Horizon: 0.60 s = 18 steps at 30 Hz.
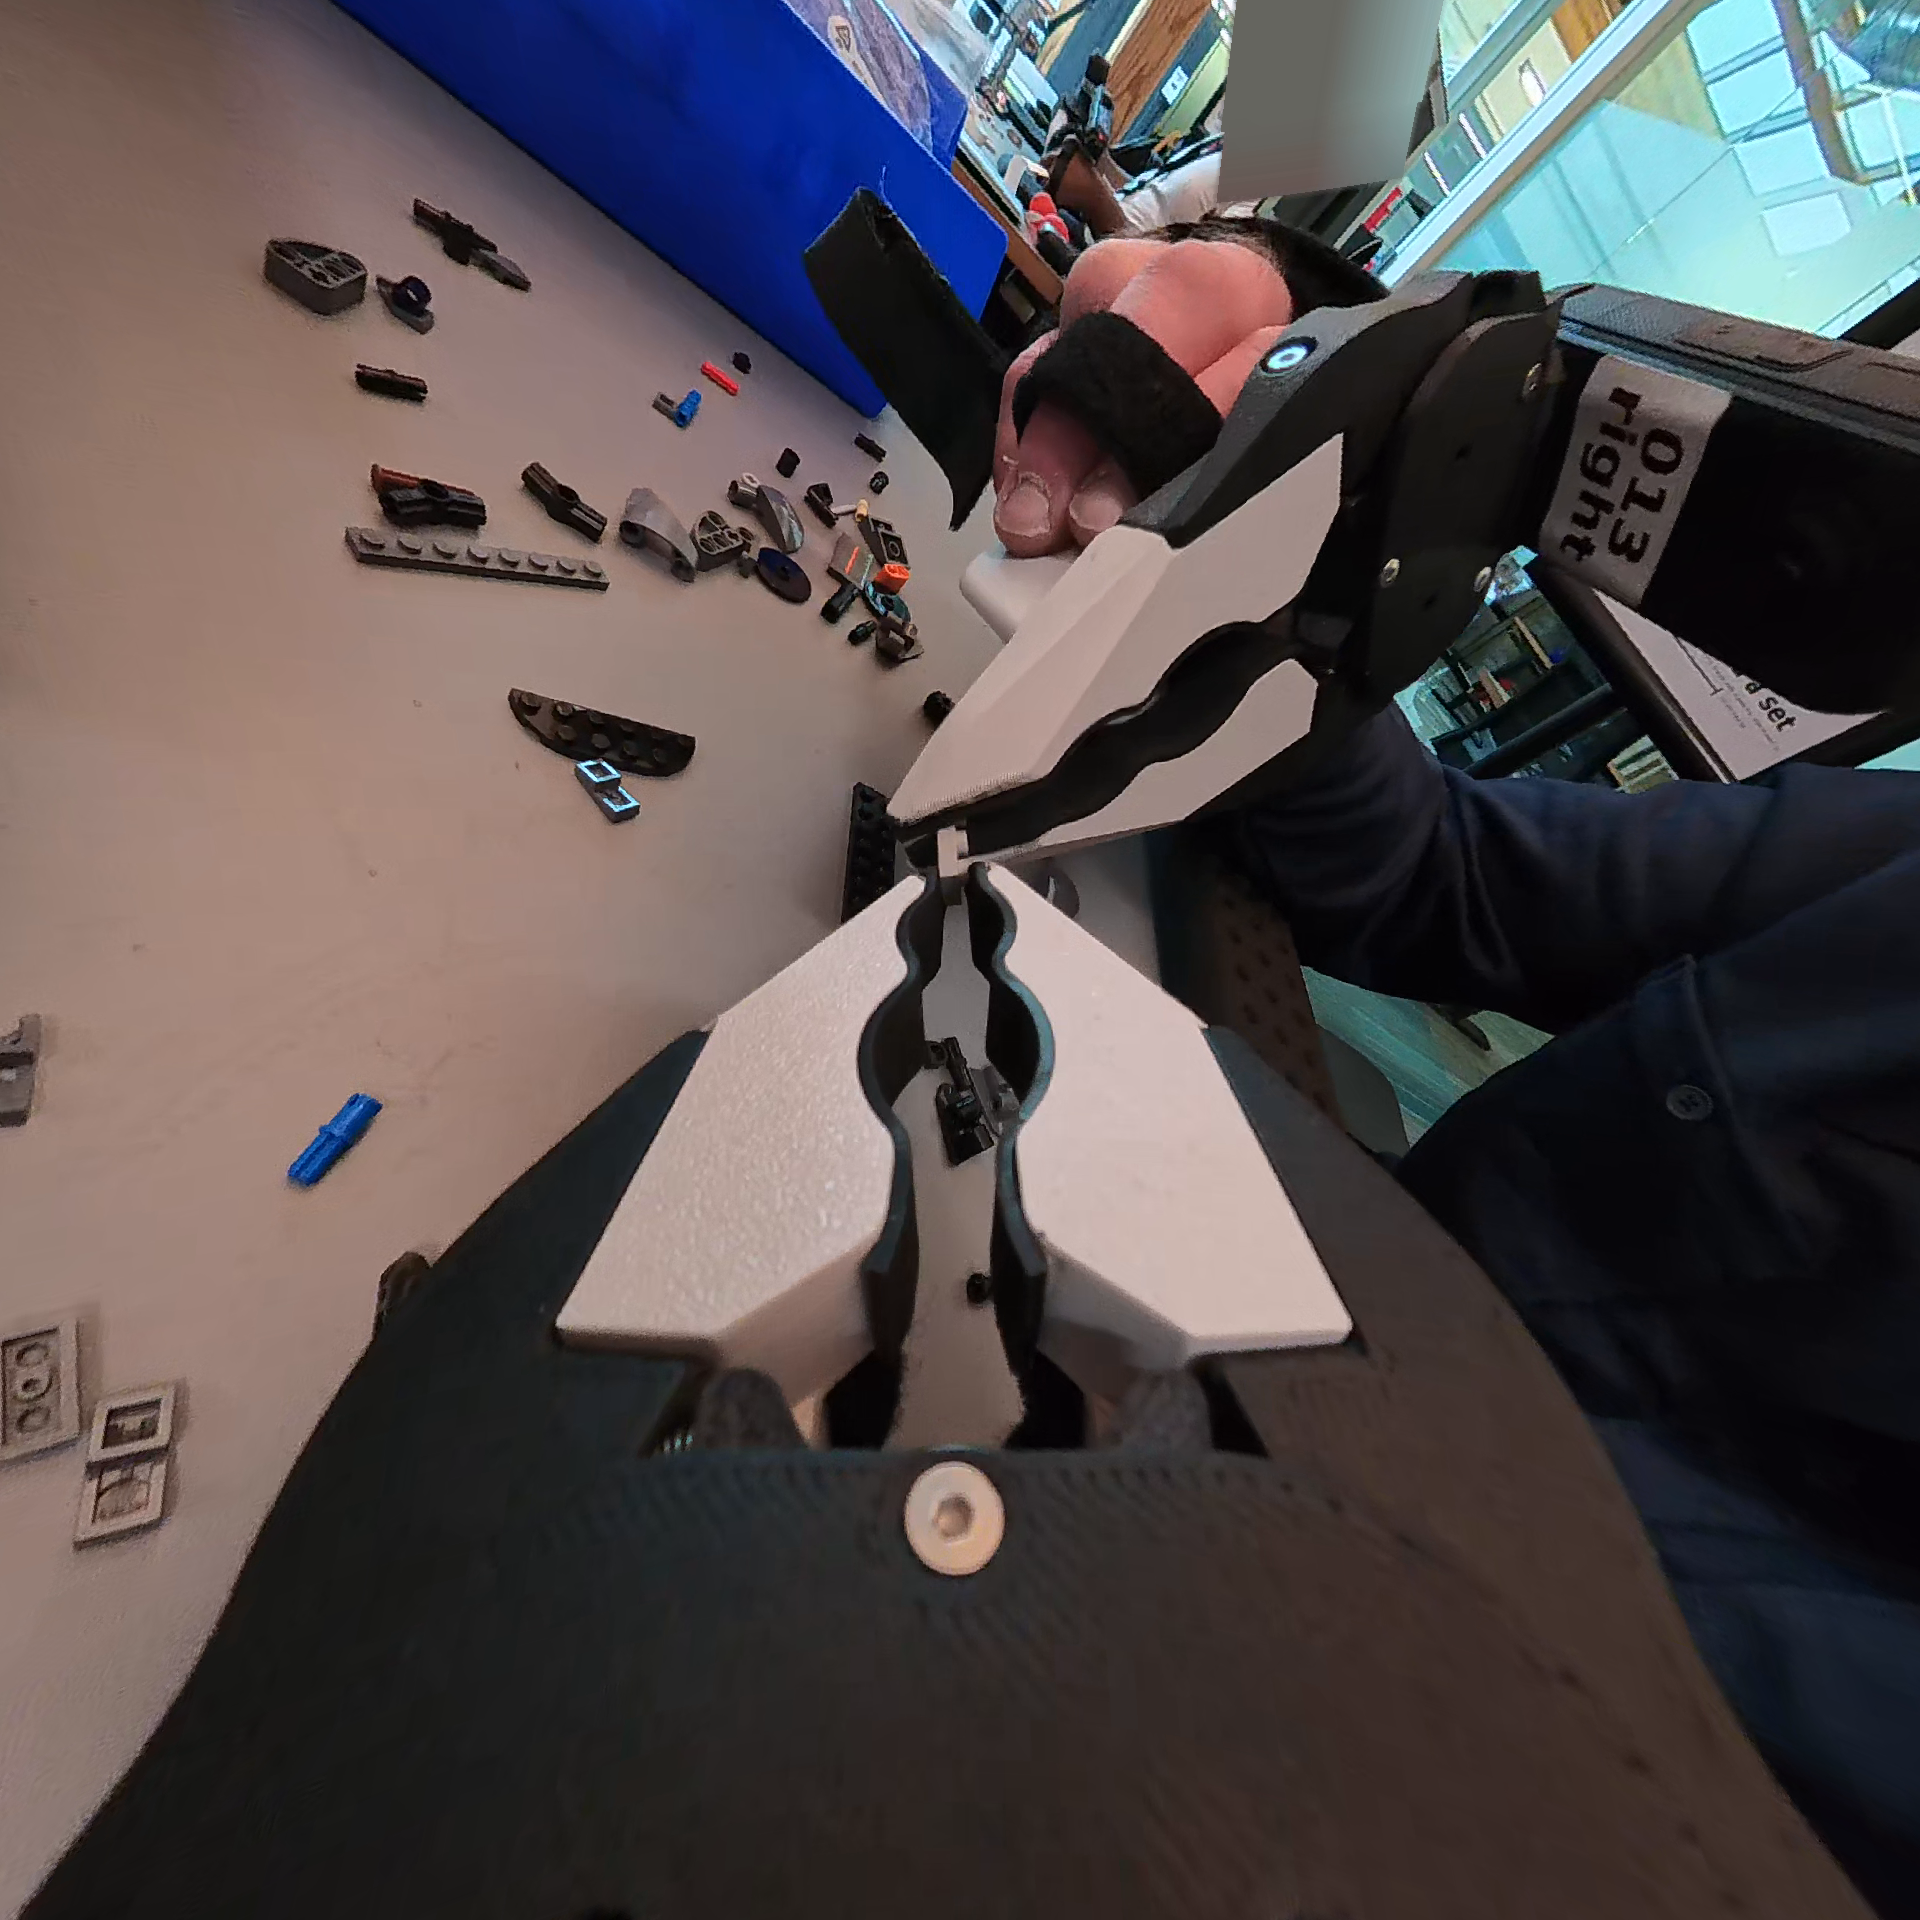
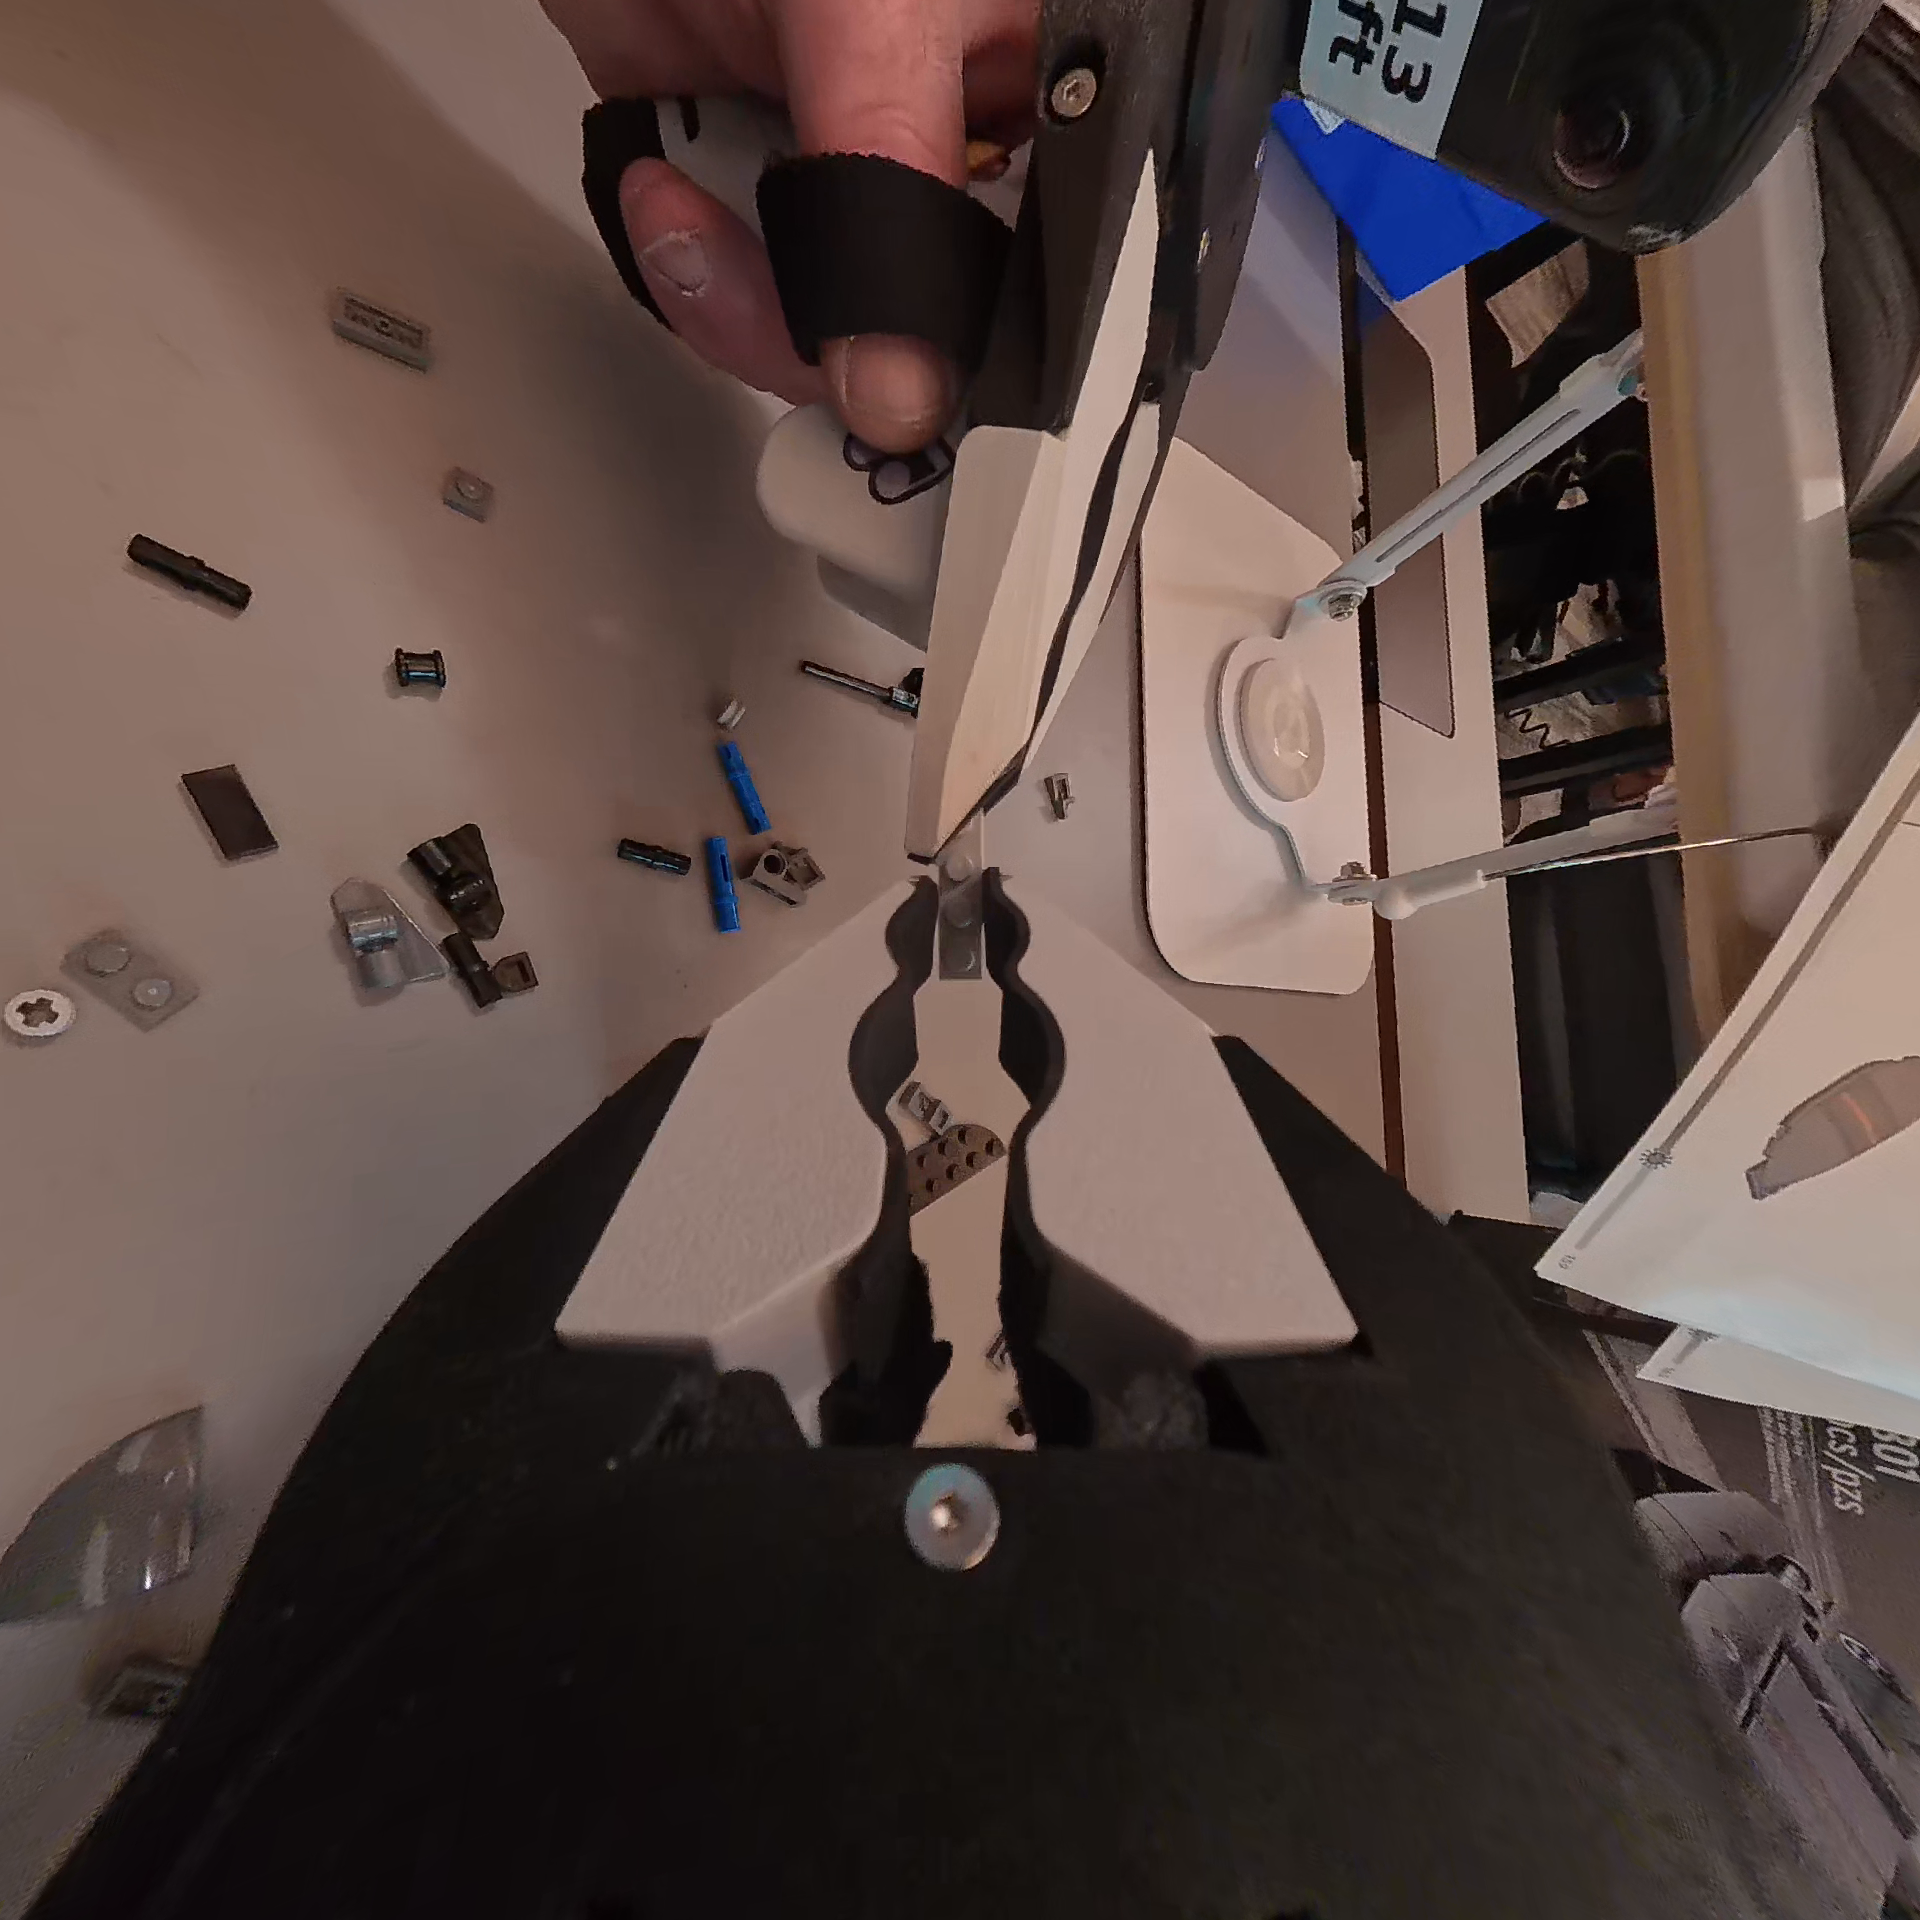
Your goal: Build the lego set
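Above table (image 1: 260, 935), both claws pinching grey plate (image 2: 958, 920).

My two tips meet above the tabletop (image 1: 208, 883)
Loose pieces (image 1: 582, 530) lie spread left of my left hand-held gripper (image 1: 954, 883); my right hand-held gripper (image 1: 940, 826) comes in from the right

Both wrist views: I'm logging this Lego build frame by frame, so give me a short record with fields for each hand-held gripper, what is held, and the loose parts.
left hand-held gripper: shut on a small grey piece, tip to tip with the other
right hand-held gripper: shut on small grey plate
held parts: meet between the two tips, above the table
loose parts: long grey plate, black wedge plate, blue pin, scattered
background: blue box, instruction booklet
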### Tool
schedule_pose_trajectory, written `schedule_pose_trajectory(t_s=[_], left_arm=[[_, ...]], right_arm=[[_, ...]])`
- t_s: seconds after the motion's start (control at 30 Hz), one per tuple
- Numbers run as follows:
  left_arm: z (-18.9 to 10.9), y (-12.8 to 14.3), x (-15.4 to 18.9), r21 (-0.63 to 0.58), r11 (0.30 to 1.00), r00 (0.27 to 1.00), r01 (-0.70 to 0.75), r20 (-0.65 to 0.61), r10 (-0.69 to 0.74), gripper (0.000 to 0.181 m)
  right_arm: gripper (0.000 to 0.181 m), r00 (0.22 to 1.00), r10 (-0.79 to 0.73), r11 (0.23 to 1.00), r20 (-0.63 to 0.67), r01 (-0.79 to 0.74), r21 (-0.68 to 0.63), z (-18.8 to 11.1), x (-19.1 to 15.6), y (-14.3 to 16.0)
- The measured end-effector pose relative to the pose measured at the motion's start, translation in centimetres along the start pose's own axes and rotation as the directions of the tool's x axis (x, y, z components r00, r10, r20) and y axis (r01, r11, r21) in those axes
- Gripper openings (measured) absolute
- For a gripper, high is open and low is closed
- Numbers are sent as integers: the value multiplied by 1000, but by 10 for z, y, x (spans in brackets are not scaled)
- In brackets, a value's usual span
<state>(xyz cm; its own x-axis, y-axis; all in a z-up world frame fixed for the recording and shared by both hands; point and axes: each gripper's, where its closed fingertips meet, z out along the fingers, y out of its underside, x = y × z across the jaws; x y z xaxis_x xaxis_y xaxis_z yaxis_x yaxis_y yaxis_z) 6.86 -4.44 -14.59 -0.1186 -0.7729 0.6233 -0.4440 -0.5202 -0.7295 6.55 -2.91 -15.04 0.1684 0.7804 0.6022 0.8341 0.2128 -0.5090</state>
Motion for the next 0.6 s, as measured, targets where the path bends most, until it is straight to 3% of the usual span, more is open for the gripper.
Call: schedule_pose_trajectory(t_s=[0.23, 0.5, 0.6], left_arm=[[12, 2, 0, -9, 1000, 999, -27, 23, 27, 6], [23, 11, -19, -94, 992, 983, -84, 154, 98, 13], [34, 17, -21, -152, 981, 972, -118, 185, 145, 13]], right_arm=[[6, 994, 74, 997, 83, -73, -21, -7, -10, 10], [6, 906, 294, 950, 306, -241, -200, -21, -51, 61], [6, 886, 330, 931, 326, -249, -266, -23, -59, 74]])
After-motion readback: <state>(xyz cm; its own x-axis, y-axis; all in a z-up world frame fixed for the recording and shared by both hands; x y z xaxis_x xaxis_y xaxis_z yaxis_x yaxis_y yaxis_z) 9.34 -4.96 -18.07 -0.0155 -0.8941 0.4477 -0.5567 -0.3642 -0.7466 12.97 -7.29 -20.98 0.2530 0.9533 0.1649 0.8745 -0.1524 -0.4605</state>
